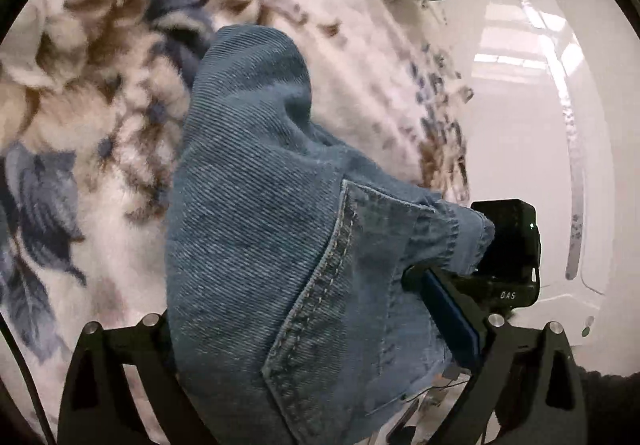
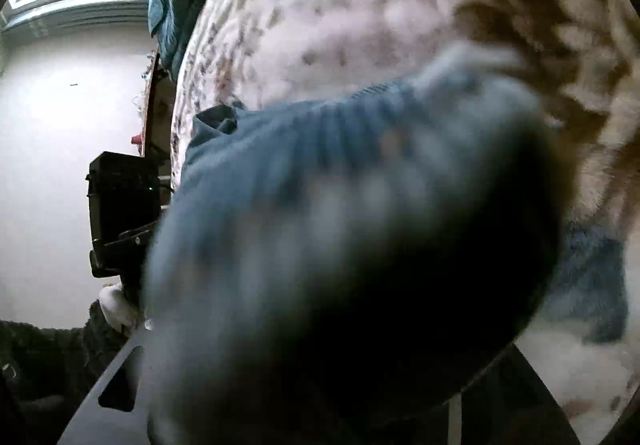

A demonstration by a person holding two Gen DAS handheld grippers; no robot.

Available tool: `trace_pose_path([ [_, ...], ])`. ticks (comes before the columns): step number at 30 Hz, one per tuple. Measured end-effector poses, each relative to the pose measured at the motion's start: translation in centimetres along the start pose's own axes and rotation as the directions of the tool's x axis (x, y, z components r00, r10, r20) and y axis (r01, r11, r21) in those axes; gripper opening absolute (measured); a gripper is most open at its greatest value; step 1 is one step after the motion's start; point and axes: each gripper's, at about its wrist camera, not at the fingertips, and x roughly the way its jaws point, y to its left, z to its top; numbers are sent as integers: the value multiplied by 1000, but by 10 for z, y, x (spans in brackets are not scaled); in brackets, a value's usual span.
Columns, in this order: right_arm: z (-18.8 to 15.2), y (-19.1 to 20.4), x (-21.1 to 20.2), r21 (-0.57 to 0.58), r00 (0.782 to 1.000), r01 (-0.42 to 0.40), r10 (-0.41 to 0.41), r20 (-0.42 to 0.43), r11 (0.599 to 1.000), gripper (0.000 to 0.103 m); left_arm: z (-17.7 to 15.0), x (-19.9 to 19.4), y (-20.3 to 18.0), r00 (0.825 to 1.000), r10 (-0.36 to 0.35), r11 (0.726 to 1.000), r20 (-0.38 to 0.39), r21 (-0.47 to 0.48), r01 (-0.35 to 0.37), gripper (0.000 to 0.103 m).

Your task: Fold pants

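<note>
Blue denim pants [image 1: 256, 205] hang bunched over floral blanket [image 1: 80, 85], draped across left tongs [image 1: 320, 385] and right tongs [image 2: 304, 325]; fabric hides both jaws, grip cannot be told.

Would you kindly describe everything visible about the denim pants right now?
The denim pants are blue twill with a double-stitched seam and a hemmed edge. They hang bunched and draped over the left gripper, hiding its fingertips, above a floral fleece blanket. In the right wrist view the cloth lies blurred against the lens, covering the right gripper; its grip cannot be judged.
</note>
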Motion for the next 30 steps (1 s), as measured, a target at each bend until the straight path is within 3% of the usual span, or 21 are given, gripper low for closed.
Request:
trace_pose_path([
  [7,13,35,-51,-18,998,-12,13,54,1000,42,26,-37,-39,999,-11,998,34,54,9,99],
  [14,91,98,-112,-80,991,15,-4,136,997,42,123,-85,-101,994,-32,992,102,128,18,99],
  [17,152,125,-147,-123,983,42,-19,182,991,41,181,-99,-129,991,-39,982,128,187,15,99],
  [21,236,149,-180,-165,975,67,-29,221,984,41,282,-106,-154,987,-38,968,158,251,-3,99],
  [26,353,149,-187,-170,970,98,-56,237,981,41,394,-86,-156,986,-23,965,164,263,-21,99],
  [29,423,140,-151,-130,973,109,-79,218,986,42,451,-51,-134,992,43,968,118,243,-71,99],
  [30,434,134,-146,-114,974,114,-88,207,987,46,472,-32,-117,987,125,964,97,222,-144,99],
])
